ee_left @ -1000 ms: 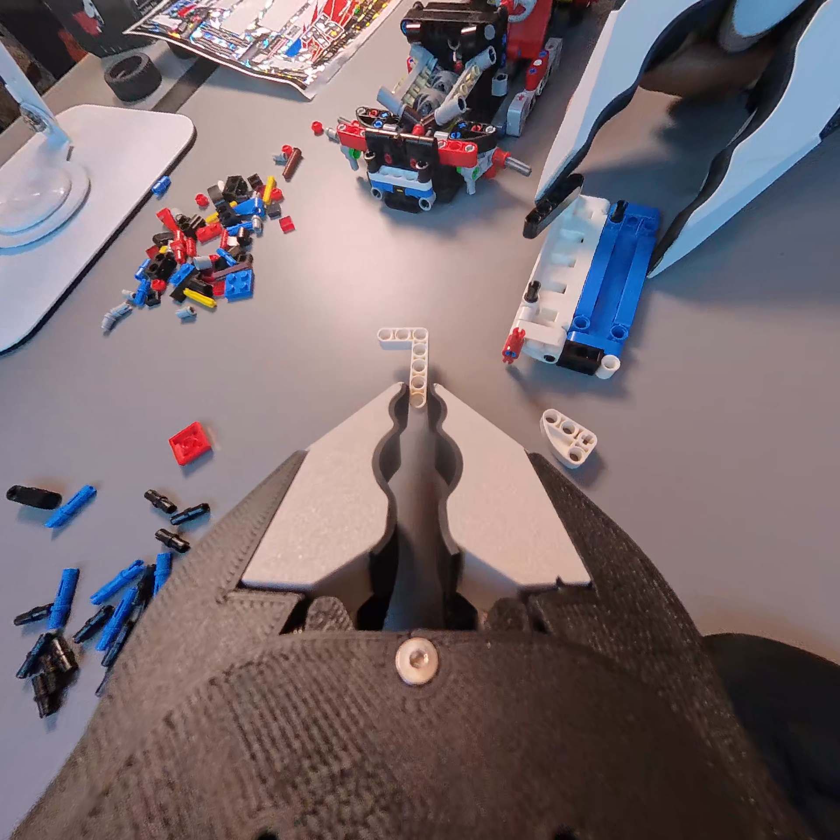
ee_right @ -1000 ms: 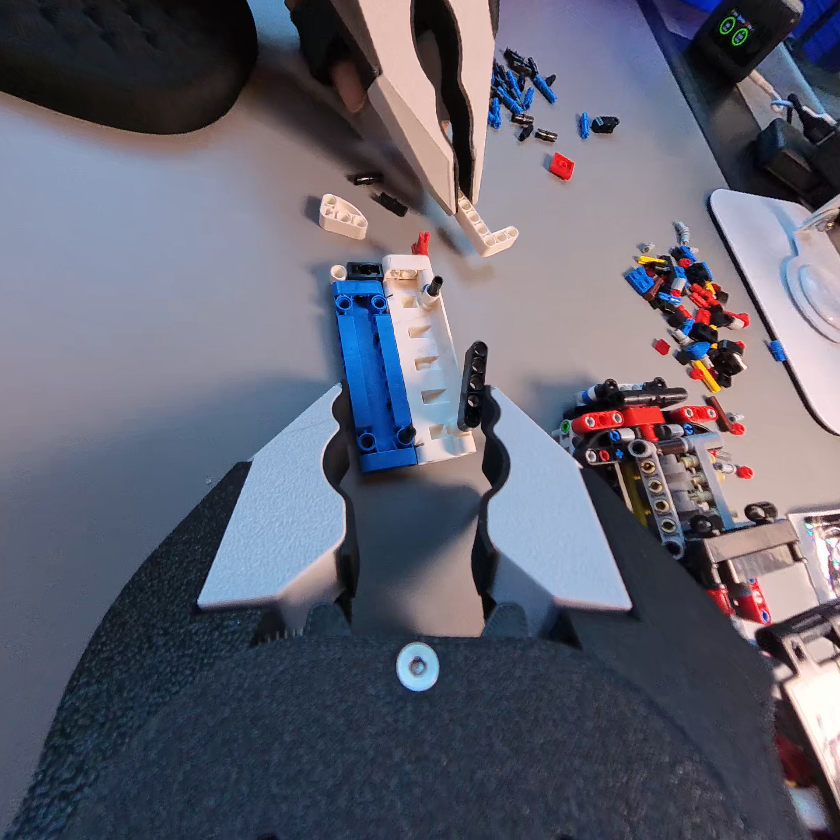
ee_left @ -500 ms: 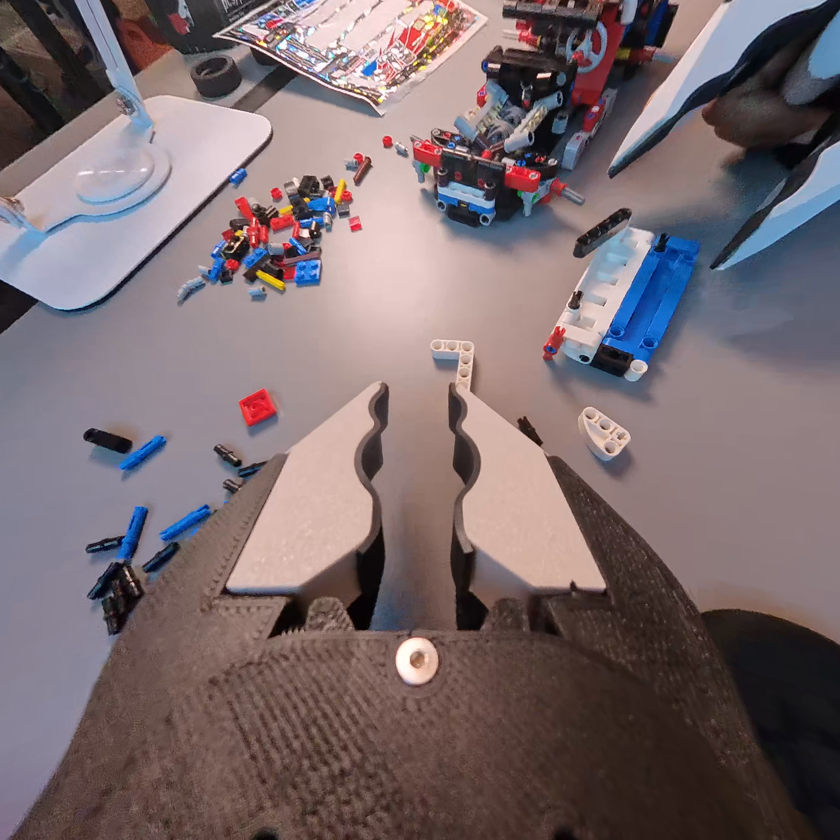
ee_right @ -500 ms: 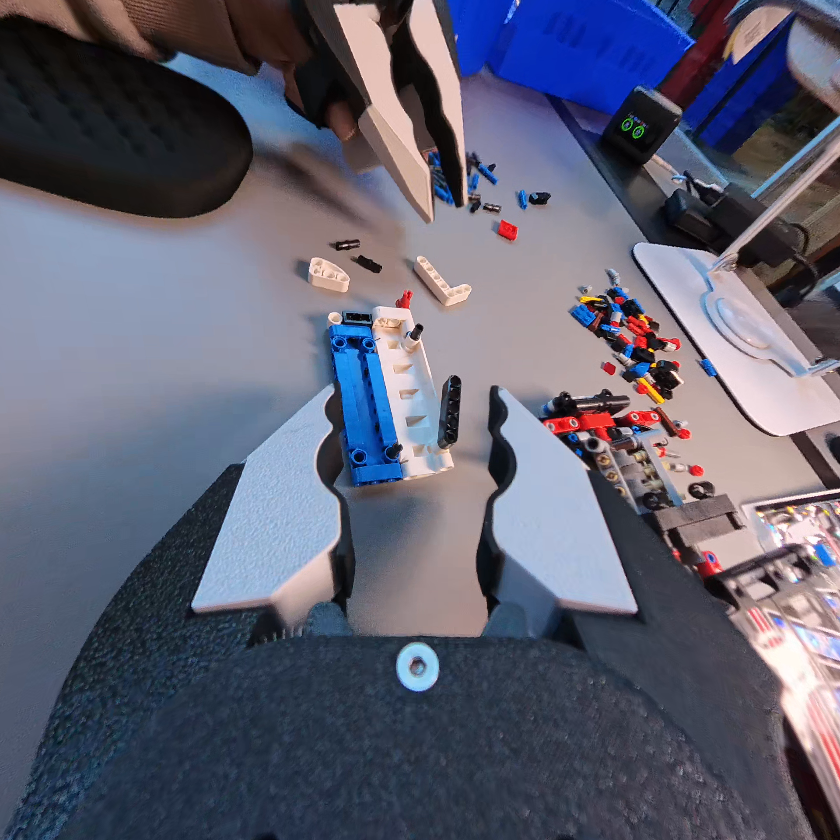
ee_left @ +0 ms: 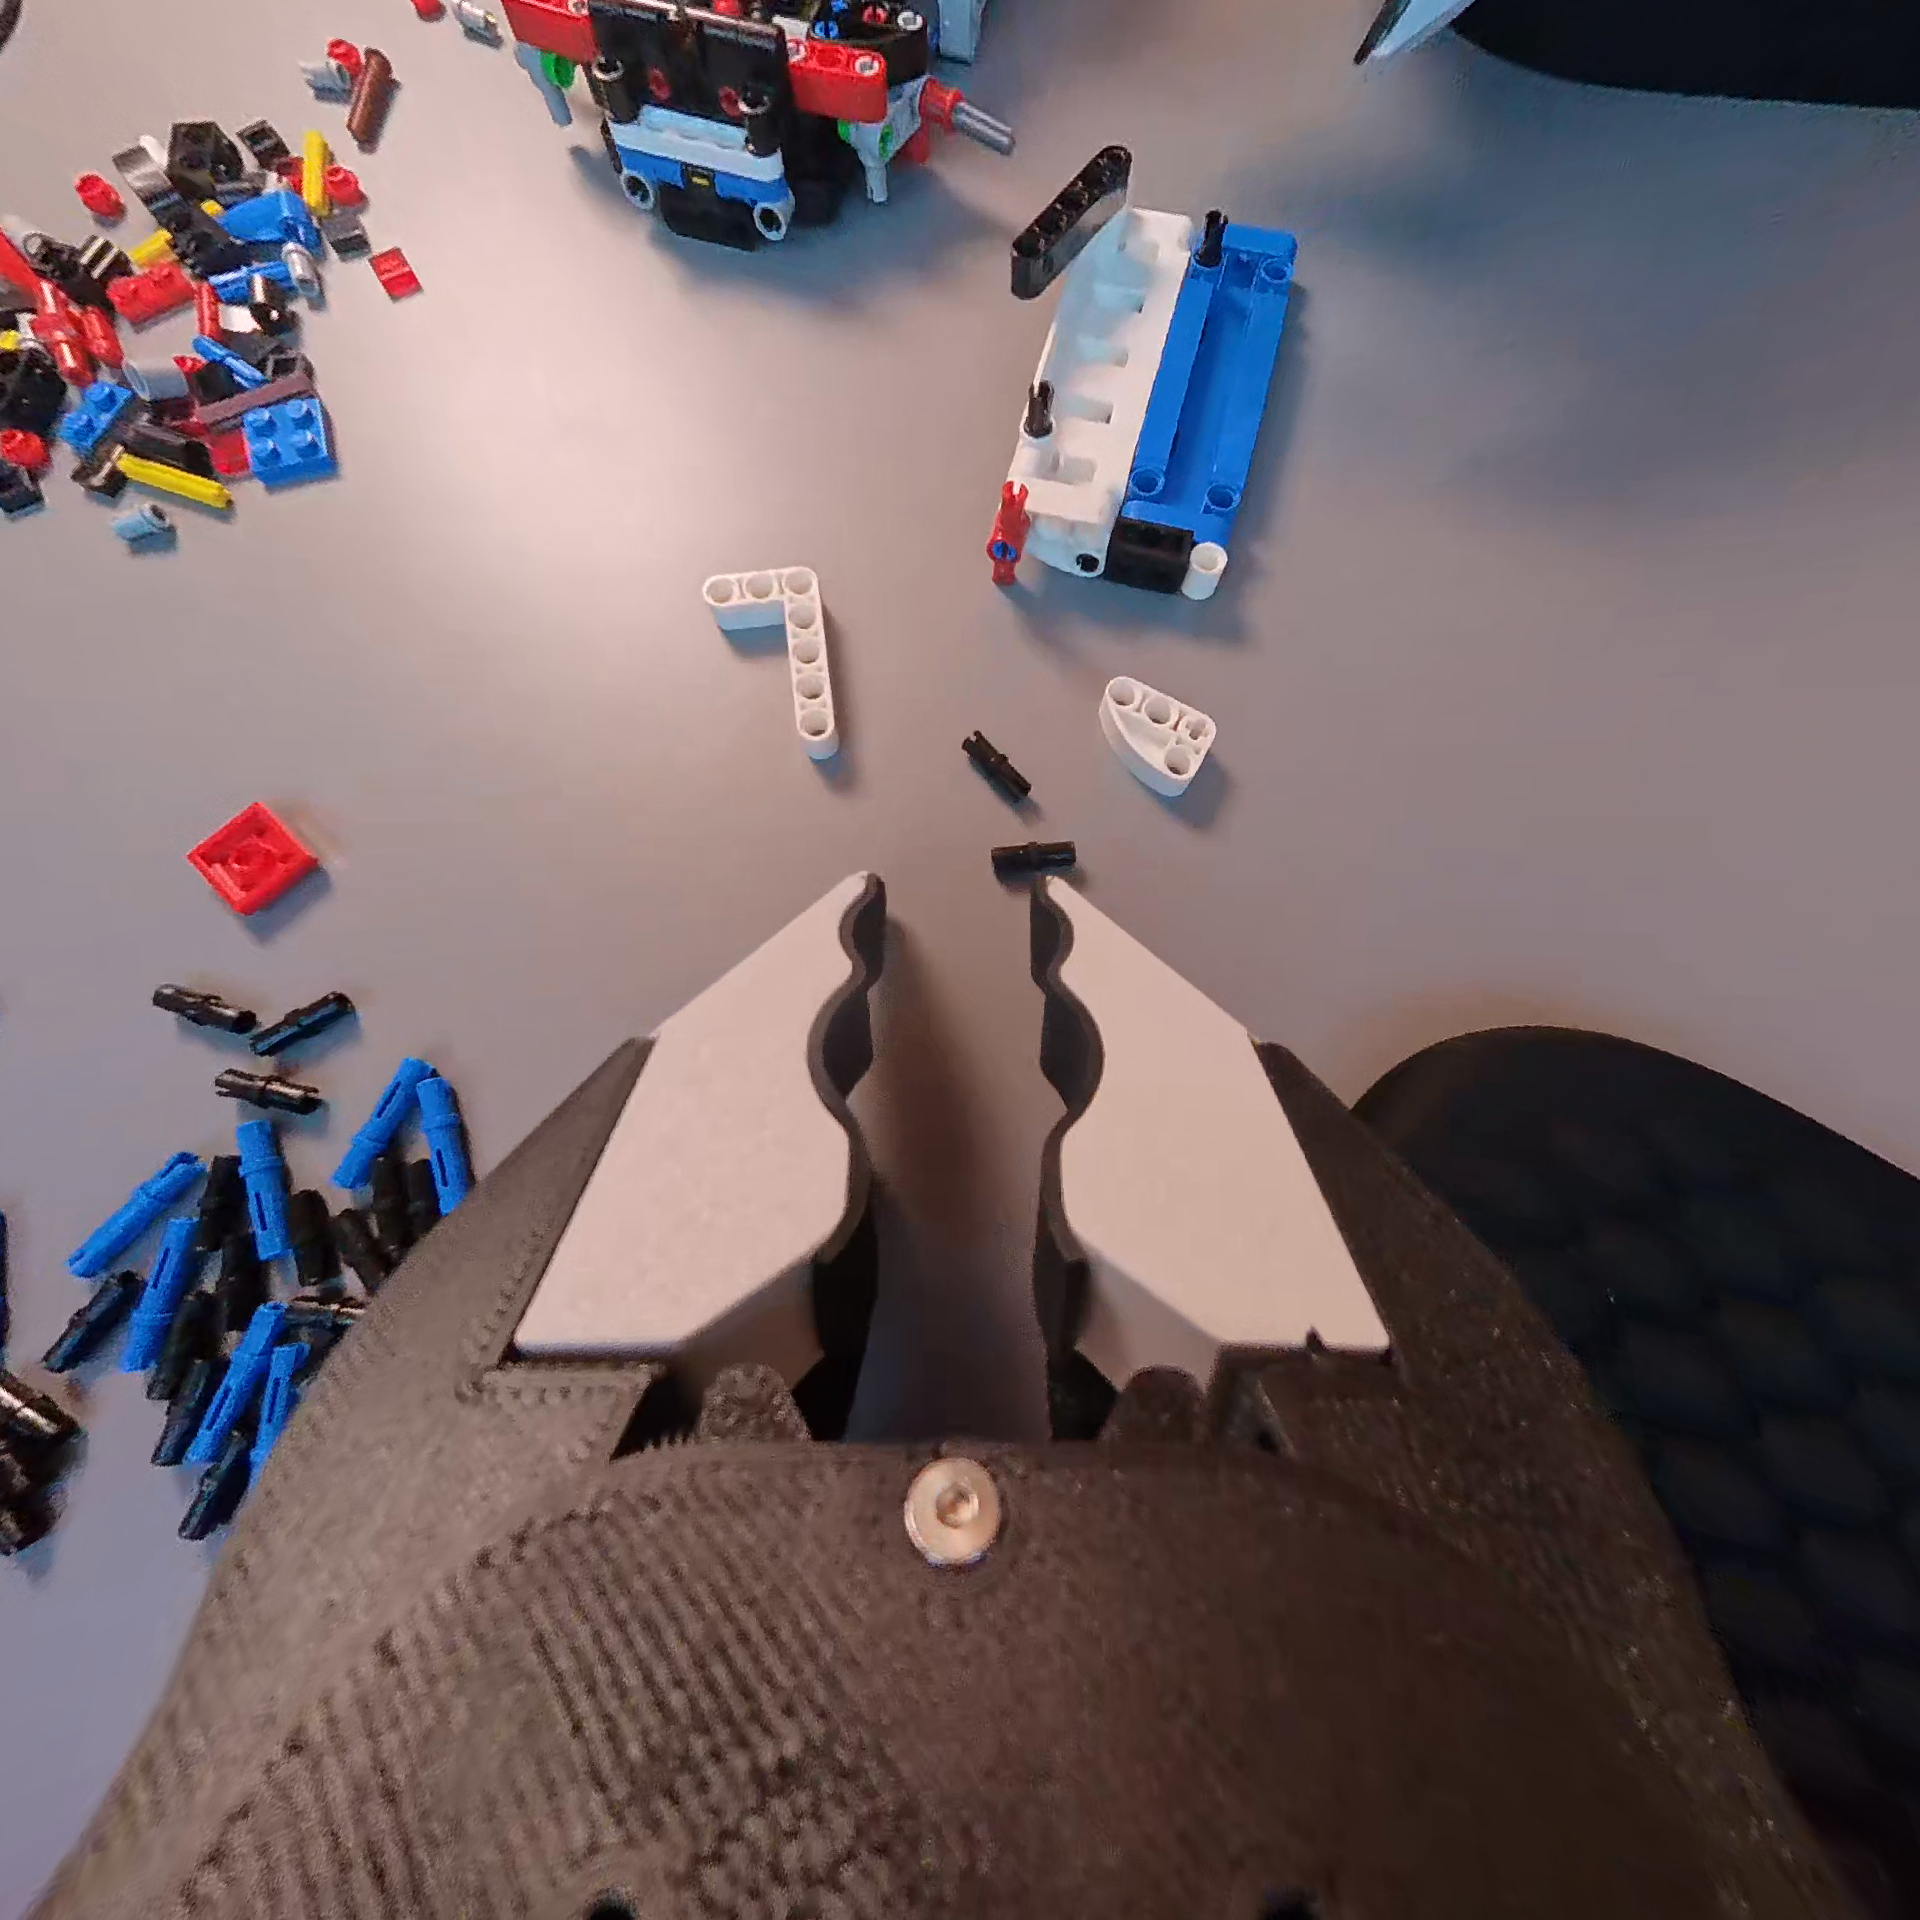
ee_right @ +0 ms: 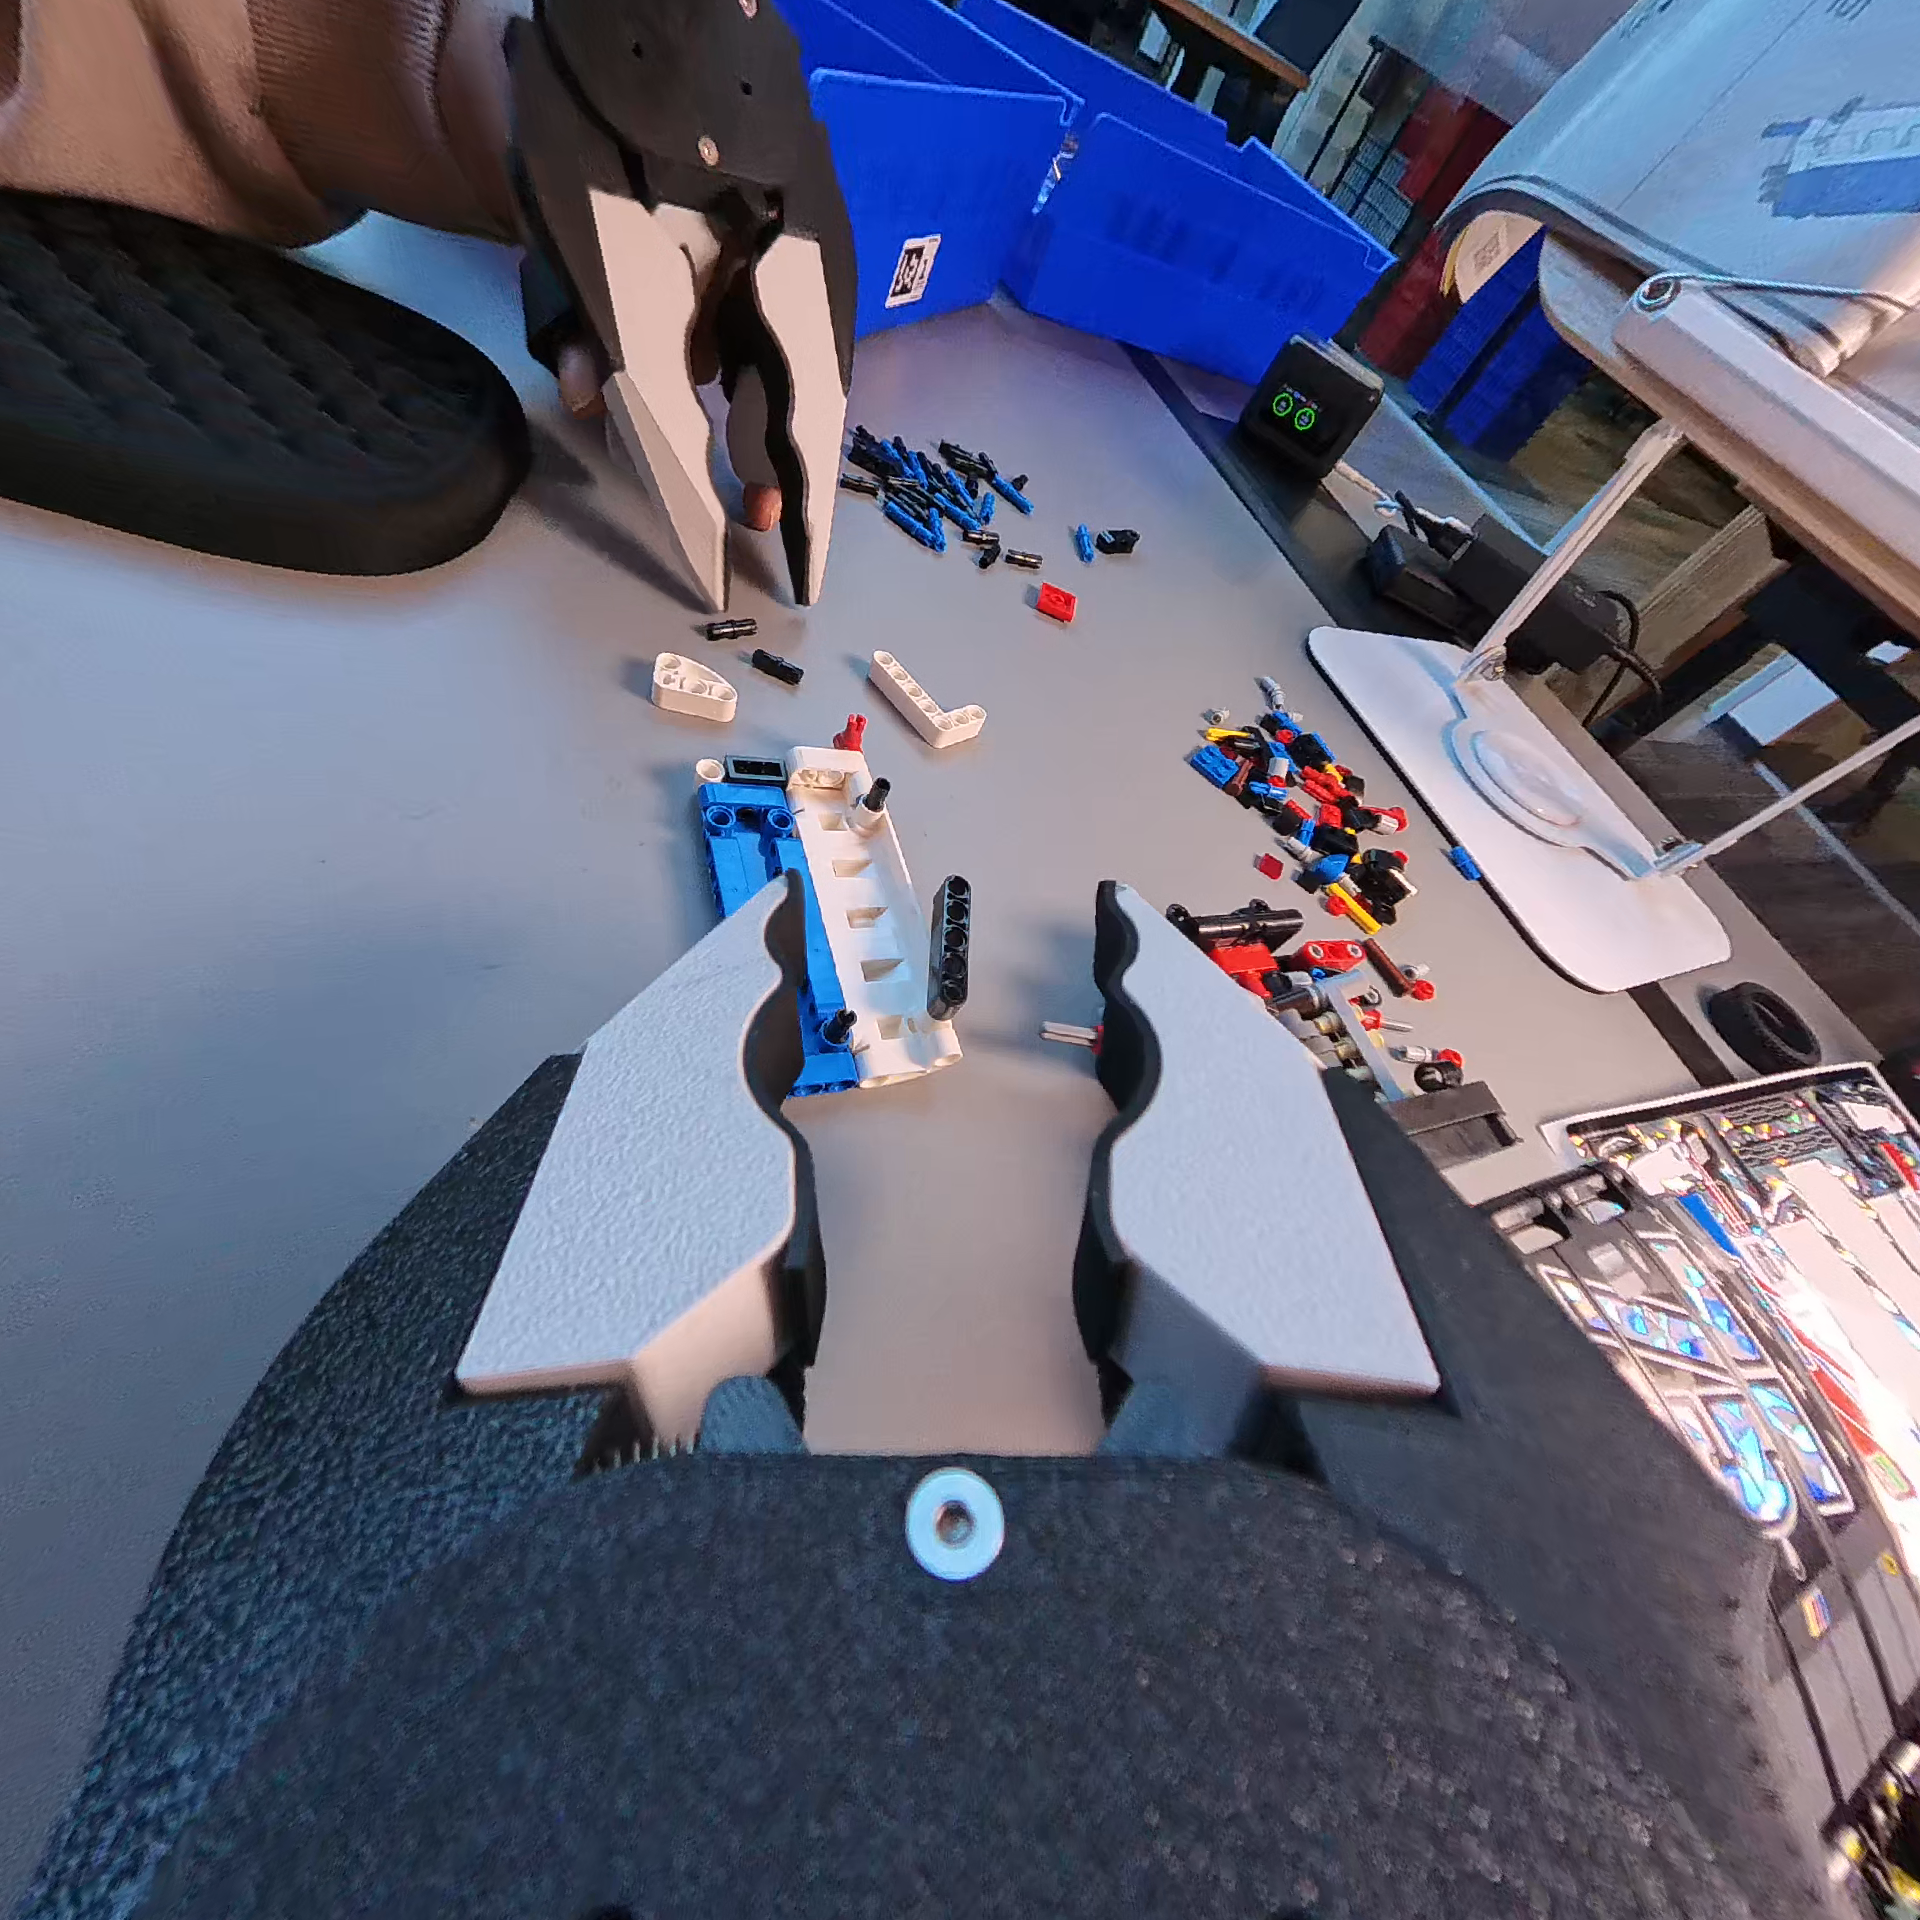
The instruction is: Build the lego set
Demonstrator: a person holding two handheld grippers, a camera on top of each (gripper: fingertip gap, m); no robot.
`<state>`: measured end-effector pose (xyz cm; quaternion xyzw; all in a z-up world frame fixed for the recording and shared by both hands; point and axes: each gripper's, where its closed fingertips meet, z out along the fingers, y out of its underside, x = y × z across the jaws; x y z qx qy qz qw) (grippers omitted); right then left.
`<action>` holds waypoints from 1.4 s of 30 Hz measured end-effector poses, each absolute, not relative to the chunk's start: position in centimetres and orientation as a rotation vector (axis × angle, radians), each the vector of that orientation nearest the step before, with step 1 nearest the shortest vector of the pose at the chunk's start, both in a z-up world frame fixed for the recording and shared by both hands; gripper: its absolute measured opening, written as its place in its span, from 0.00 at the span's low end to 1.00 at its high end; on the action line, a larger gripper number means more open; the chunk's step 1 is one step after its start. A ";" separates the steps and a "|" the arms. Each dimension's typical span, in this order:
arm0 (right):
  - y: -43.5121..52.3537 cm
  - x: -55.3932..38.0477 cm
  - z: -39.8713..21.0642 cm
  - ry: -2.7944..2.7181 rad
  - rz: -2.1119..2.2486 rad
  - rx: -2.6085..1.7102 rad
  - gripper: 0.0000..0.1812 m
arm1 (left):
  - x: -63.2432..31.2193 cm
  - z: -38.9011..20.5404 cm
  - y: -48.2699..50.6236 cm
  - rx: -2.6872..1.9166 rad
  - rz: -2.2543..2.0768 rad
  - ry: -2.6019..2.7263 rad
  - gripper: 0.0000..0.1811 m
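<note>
My left gripper (ee_left: pixel 956 888) is open and empty, low over the grey table. A black pin (ee_left: pixel 1032 855) lies just ahead of its right fingertip, and a second black pin (ee_left: pixel 995 766) lies a little farther on. A white L-shaped beam (ee_left: pixel 795 644) and a small white curved piece (ee_left: pixel 1156 732) lie beyond them. My right gripper (ee_right: pixel 945 894) is open and empty above the near end of the blue and white assembly (ee_right: pixel 831 883), where a black beam (ee_right: pixel 951 945) leans. The right wrist view also shows the left gripper (ee_right: pixel 764 603) by the pin (ee_right: pixel 730 628).
A partly built chassis (ee_left: pixel 738 114) stands at the back. A mixed pile of pieces (ee_left: pixel 156 312), a red plate (ee_left: pixel 252 857) and a heap of blue and black pins (ee_left: pixel 260 1247) lie left. A black pad (ee_left: pixel 1662 1299), lamp base (ee_right: pixel 1507 810), sticker sheet (ee_right: pixel 1766 1299) and blue bins (ee_right: pixel 1091 208) surround the area. Spacing between my two grippers at the tips: around 15 centimetres. Between my left fingertips and the small white curved piece (ee_left: pixel 1156 732) there is roughly 4 centimetres. Look for it in the right wrist view (ee_right: pixel 688 682) too.
My left gripper let go of the white L-shaped beam, opened and drew back to the black pins. My right gripper stayed open and rose back from the blue and white assembly.
</note>
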<state>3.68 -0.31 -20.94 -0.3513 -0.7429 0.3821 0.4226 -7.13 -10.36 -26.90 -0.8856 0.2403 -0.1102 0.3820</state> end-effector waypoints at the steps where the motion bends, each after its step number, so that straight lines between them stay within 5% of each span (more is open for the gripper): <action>1: -0.3 3.7 -20.9 -1.858 0.957 -0.880 0.29 | -7.2 -26.9 -10.3 -2.254 -0.273 0.614 0.13; 10: -0.1 3.7 -21.2 -1.862 0.946 -0.890 0.28 | -8.0 -26.8 -9.9 -2.232 -0.201 0.607 0.00; 16: 0.1 3.7 -21.2 -1.860 0.934 -0.894 0.27 | -8.3 -26.5 -9.8 -2.211 -0.203 0.585 0.00; 23: 0.2 3.7 -21.4 -1.864 0.924 -0.895 0.26 | -6.8 -26.4 -10.5 -2.184 -0.351 0.615 0.21; 42: 0.4 3.6 -22.0 -1.879 0.897 -0.916 0.25 | -5.7 -27.1 -11.4 -2.222 -0.320 0.720 0.21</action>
